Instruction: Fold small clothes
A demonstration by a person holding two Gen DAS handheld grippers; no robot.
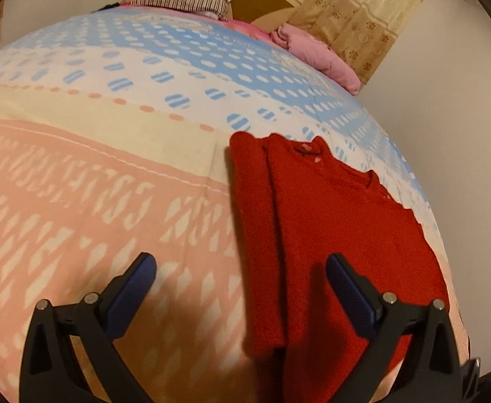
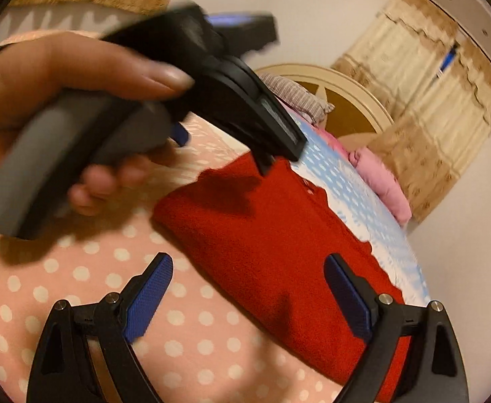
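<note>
I see both my left gripper (image 1: 242, 268) and right gripper (image 2: 248, 268) with jaws apart, empty, above the red sweater (image 1: 329, 235). Risk: a shallow pinch could drag its folded sleeve open across the bedsheet (image 1: 94, 184).

Black plastic left gripper (image 1: 240, 270) and right gripper (image 2: 248, 270), blue textured pads (image 2: 149, 297), silver screws; bare-skinned left hand (image 2: 37, 80) on grey handle (image 2: 67, 154).

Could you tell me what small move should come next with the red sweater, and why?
Probably lower the left gripper onto the near hem of the red sweater: one side already lies folded inward, both grippers are open and empty, and the sweater is still long on the bedsheet.
</note>
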